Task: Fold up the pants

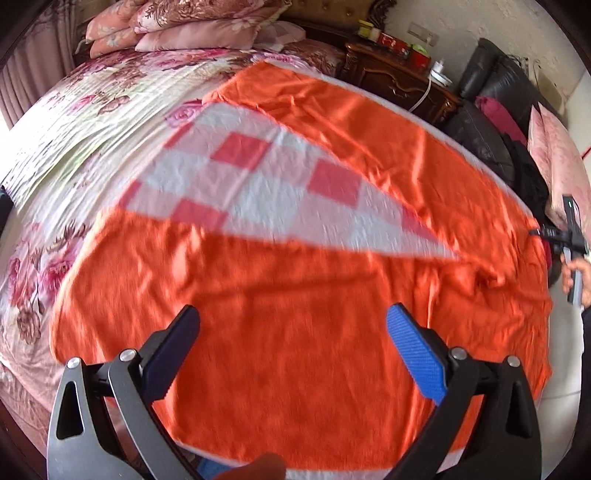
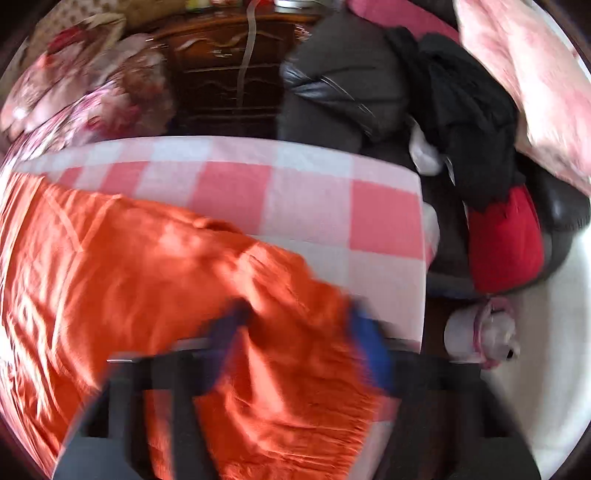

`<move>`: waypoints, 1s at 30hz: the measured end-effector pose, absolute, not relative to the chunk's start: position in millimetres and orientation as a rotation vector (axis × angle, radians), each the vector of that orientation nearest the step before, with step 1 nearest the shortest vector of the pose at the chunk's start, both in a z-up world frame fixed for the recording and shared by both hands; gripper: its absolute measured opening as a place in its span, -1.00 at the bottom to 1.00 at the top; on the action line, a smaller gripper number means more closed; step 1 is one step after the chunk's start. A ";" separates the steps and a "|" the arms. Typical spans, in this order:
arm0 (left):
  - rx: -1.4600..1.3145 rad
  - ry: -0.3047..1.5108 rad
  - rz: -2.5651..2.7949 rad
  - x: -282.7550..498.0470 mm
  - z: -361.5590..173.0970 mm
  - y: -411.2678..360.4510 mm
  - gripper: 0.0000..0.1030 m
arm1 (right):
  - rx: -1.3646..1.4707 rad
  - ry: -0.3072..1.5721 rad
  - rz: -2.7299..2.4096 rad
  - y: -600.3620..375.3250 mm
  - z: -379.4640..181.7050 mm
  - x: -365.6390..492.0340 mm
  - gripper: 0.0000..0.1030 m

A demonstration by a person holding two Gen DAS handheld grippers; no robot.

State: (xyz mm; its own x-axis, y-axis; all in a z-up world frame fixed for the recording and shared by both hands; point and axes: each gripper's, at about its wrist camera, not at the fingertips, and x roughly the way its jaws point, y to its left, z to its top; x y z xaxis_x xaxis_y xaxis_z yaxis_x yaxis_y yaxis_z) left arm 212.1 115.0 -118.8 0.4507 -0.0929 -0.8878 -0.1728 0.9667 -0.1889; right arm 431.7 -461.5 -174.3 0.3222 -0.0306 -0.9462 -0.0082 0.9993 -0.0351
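Observation:
Orange pants (image 1: 258, 288) lie spread flat on a pink-and-white checked sheet (image 1: 258, 184), the two legs parted in a V. My left gripper (image 1: 293, 314) hovers open over the nearer leg, nothing between its fingers. At the pants' right end a hand holds my right gripper (image 1: 535, 233). In the right wrist view my right gripper (image 2: 299, 317) is heavily blurred. Its fingers stand apart with bunched orange cloth (image 2: 129, 277) between them, by the bed's edge. The blur hides whether the pads press on the cloth.
A floral quilt (image 1: 92, 110) and stacked pillows (image 1: 184, 22) lie beyond the sheet. A dark wooden nightstand (image 1: 399, 81) and a black leather seat (image 1: 480, 122) with black and red clothes (image 2: 506, 243) flank the bed. A white object (image 2: 480, 332) lies on the floor.

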 end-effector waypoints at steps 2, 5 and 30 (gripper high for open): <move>-0.318 1.074 0.033 240.5 -109.6 127.7 0.91 | -0.043 1.181 0.015 -452.6 -151.0 418.2 -0.59; -0.400 1.034 0.051 293.7 -99.4 151.1 0.74 | -0.026 1.070 0.079 -435.3 -110.5 383.1 -0.59; -0.848 1.278 0.030 556.7 -173.4 187.2 -0.94 | -0.110 0.731 0.556 -362.7 -7.0 171.2 -0.59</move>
